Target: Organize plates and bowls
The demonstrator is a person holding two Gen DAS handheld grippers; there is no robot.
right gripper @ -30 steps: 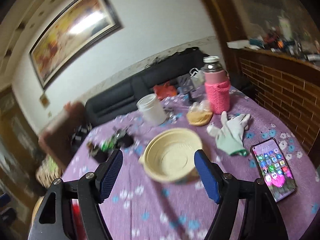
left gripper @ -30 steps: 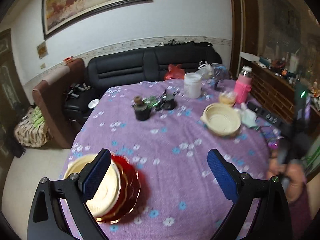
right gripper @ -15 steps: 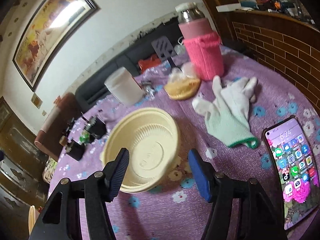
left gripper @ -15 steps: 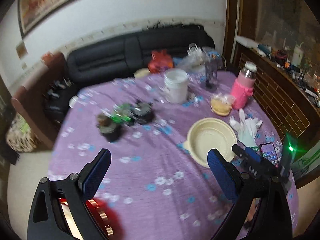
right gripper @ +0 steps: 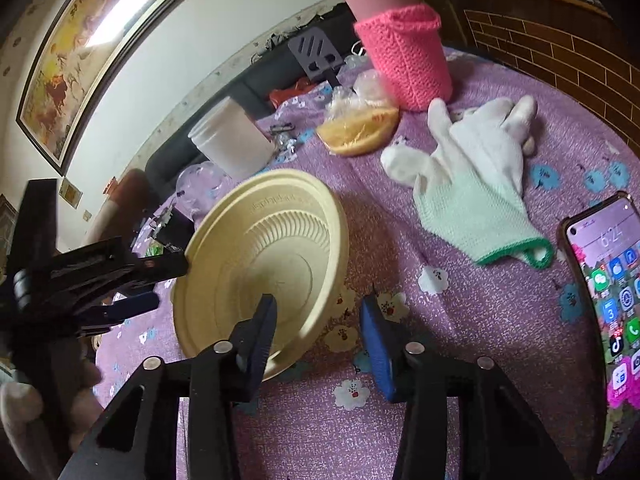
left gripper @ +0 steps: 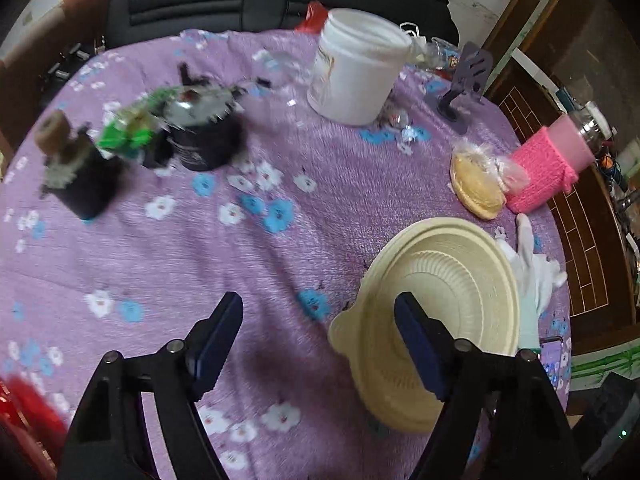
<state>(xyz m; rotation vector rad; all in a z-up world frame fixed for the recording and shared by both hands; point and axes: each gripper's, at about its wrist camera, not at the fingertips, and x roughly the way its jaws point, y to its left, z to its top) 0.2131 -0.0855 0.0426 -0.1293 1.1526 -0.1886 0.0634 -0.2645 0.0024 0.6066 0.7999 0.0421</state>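
Tilting cream bowl point(right gripper: 260, 256) | ribbed inside | rim raised off purple cloth point(right gripper: 480, 320)

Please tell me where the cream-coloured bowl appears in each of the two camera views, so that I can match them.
Left wrist: the cream bowl is at lower right, its rim behind the right finger of the gripper.
Right wrist: the cream bowl is at centre left, tilted.
Shared landmark: the pink knitted bottle, beyond the bowl.

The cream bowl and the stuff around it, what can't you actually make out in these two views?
- Cream bowl: near rim hidden by the left gripper finger, left view; whether the closing jaws touch it is unclear.
- Dark pots: motion-blurred, left view.
- Red object: blurred, cut by the edge.
- Phone: cut off, right view.
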